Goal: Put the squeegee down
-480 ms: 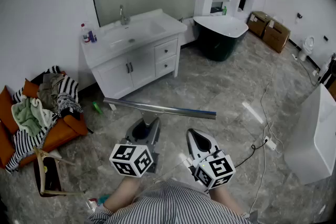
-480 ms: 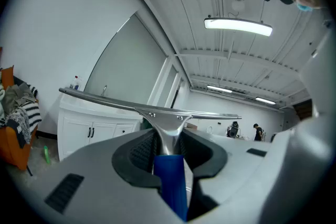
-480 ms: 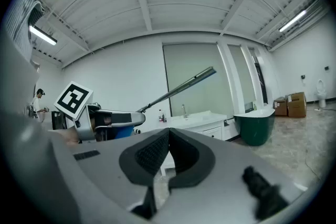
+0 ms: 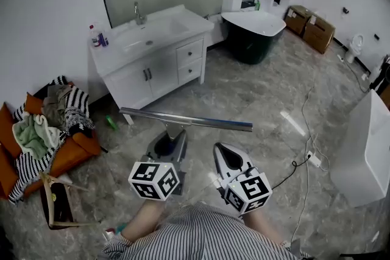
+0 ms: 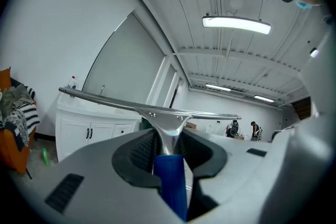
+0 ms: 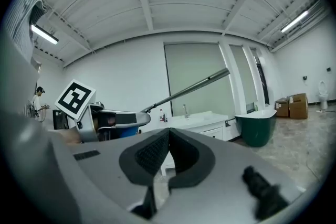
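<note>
The head view alone takes in the room: an orange chair point(image 4: 73, 152) heaped with clothes at the left, a white vanity point(image 4: 152, 64), and a dark bathtub point(image 4: 253, 33) farther right. The left gripper point(image 4: 169, 144) holds the squeegee point(image 4: 186, 120) in the air above the marble floor point(image 4: 274, 100), with its long metal blade point(image 5: 105, 99) lying crosswise just ahead of the jaw tips. Only the left gripper view shows the blue handle point(image 5: 170, 181) running back between the pads, which are partly apart and clamped on it. The right gripper point(image 4: 228, 158) is just beside it, touching nothing. Its own view shows the jaws together and empty, with the blade off to the left.
</note>
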### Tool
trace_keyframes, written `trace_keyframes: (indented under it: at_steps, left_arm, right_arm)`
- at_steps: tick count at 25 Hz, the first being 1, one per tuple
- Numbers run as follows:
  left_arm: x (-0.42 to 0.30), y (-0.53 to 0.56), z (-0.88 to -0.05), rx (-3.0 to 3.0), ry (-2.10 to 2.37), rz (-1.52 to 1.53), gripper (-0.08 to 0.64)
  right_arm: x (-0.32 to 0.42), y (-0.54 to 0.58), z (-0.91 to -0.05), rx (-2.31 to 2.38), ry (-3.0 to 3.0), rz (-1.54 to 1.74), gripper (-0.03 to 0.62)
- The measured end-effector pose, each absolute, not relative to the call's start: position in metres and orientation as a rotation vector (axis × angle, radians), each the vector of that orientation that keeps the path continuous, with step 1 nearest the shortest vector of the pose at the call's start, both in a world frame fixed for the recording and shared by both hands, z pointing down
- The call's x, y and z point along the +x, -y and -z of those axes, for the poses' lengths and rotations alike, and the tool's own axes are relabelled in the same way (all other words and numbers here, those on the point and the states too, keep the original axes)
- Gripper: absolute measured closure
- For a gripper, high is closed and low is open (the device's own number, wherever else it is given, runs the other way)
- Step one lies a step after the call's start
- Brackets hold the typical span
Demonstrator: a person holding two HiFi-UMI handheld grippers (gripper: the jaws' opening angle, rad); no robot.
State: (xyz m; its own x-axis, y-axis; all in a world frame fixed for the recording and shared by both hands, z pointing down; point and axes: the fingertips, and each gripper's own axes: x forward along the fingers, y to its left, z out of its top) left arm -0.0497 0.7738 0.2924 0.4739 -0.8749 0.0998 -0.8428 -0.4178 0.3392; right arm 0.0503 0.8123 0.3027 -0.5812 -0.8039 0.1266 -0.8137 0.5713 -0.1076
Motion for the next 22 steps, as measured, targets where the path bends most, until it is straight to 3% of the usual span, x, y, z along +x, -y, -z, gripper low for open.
trace_keyframes:
  at_steps: [22]
  left_arm:
    - [-0.023, -0.728, -0.315, 2.263, 1.503, 0.162, 0.428]
  right_arm:
    - [0.066, -0.762, -0.324, 1.464, 2.75, -0.351, 0.575]
